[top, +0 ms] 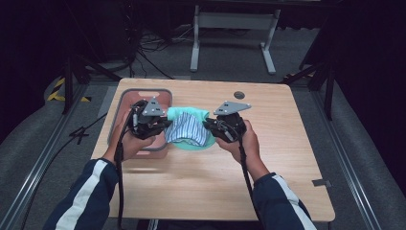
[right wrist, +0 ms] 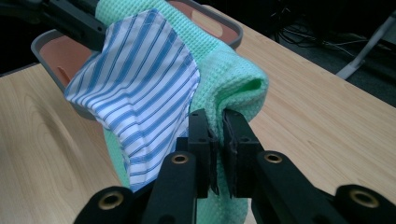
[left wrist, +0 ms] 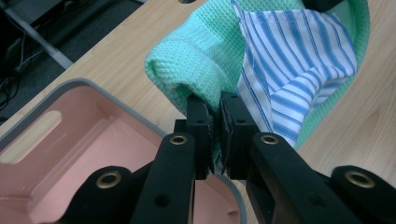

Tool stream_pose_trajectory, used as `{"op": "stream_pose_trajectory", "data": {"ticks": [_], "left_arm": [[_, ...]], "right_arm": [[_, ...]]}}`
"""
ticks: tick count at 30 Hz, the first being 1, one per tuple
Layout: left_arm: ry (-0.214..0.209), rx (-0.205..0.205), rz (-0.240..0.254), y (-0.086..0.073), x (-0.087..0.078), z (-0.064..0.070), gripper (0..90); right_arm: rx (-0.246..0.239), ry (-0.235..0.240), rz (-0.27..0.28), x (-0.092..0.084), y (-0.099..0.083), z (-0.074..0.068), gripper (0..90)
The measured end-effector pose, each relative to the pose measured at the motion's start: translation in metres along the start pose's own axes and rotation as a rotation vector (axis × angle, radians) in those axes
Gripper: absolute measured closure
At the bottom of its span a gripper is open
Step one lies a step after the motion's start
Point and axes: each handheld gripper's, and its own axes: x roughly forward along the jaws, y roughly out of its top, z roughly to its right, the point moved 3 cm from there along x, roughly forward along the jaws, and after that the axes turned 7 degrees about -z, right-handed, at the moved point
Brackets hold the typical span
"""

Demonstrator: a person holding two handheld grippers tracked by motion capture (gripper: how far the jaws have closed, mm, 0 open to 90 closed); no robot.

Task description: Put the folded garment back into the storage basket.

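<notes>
Wooden table [top: 268, 158] on grey floor [top: 158, 57]; both claws clench the green cloth [top: 191, 115].

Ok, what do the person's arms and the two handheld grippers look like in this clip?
Both forearms wear dark navy sleeves with a broad white stripe along each. The left gripper and right gripper are black, blocky units, each topped by a grey three-cornered plate. A black cable trails back from each. In the gripper views, the black fingers are flat-sided, on arms with brass-coloured rivets.

pink tray [top: 125, 98] with grey rim on wooden table [top: 287, 158], left side.
</notes>
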Motion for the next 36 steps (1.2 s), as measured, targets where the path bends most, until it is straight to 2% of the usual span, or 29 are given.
{"op": "stream_pose_trajectory", "data": {"ticks": [7, 9, 13, 16, 20, 21, 34, 36], "left_arm": [[0.028, -0.033, -0.001, -0.017, -0.011, -0.013, 83.3], [0.040, -0.053, 0.009, -0.022, -0.015, -0.017, 83.3], [0.050, -0.062, 0.003, -0.027, -0.020, -0.023, 83.3], [0.073, -0.063, -0.013, -0.034, -0.027, -0.028, 83.3], [0.075, -0.099, -0.004, -0.042, -0.033, -0.035, 83.3], [0.084, -0.093, -0.001, -0.043, -0.035, -0.038, 83.3], [0.111, -0.151, 0.003, -0.063, -0.047, -0.059, 83.3], [0.117, -0.153, -0.010, -0.066, -0.049, -0.061, 83.3]], "right_arm": [[-0.029, 0.024, 0.001, 0.015, 0.018, -0.014, 82.7], [-0.038, 0.028, -0.001, 0.019, 0.023, -0.019, 82.7], [-0.049, 0.039, 0.001, 0.024, 0.031, -0.026, 82.6], [-0.067, 0.051, -0.002, 0.031, 0.041, -0.035, 82.7], [-0.087, 0.072, 0.000, 0.037, 0.052, -0.043, 82.6], [-0.086, 0.083, -0.001, 0.039, 0.055, -0.046, 82.7], [-0.098, 0.114, -0.024, 0.067, 0.074, -0.060, 82.7], [-0.098, 0.119, -0.029, 0.072, 0.076, -0.062, 82.7]]}}
